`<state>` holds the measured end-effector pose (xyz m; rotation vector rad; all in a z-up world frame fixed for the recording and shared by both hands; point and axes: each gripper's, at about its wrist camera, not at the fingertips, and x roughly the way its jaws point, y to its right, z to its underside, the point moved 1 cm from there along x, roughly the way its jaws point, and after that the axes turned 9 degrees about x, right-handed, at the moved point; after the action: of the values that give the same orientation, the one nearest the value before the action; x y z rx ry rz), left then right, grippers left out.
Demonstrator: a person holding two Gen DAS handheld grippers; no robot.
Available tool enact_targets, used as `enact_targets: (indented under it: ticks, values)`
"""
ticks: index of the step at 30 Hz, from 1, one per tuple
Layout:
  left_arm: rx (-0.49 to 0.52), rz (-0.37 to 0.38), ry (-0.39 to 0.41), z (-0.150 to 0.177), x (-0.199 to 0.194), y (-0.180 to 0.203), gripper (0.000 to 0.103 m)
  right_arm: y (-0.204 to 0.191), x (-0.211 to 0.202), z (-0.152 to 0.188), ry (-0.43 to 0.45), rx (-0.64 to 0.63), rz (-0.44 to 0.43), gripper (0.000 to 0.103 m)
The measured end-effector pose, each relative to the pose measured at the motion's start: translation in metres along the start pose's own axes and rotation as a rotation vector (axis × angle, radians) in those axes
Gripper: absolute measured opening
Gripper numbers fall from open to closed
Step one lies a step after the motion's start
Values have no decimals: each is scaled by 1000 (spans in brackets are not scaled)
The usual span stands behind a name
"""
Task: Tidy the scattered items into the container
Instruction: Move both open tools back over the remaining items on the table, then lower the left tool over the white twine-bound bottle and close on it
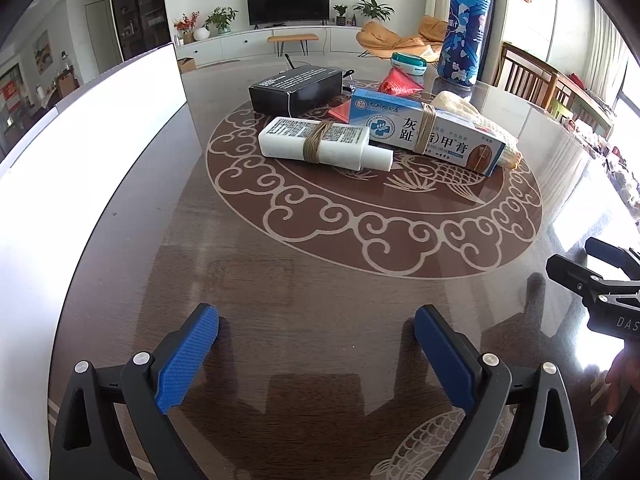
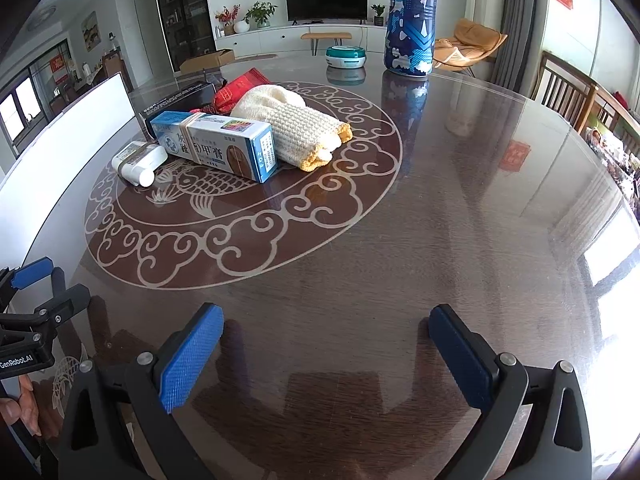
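Glossy counter (image 1: 320, 280): both grippers' jaws spread, empty; ahead, the twine-bound white bottle (image 1: 324, 144) could skid away if pinched off-centre.

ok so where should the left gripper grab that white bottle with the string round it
Grip the white bottle across its flat body, just beside the string wrap, coming from above on the near side. It lies flat on the table, long axis crossways, its cap end against the blue and white box. The narrow width should fit the open left gripper; the far side is crowded.
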<state>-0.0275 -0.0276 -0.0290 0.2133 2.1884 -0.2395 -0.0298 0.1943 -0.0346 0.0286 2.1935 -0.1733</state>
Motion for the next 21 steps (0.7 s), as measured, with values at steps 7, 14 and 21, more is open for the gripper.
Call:
enact_targets:
  ticks: [7, 14, 21]
  values:
    - [0, -1, 0, 0, 0, 0, 101, 0, 1, 1, -2, -3, 14, 103]
    - [-3, -3, -3, 0, 1, 0, 102, 0, 1, 1, -3, -5, 20, 103]
    - [-4, -5, -4, 0, 1, -1, 103, -1, 1, 2, -5, -10, 27, 103]
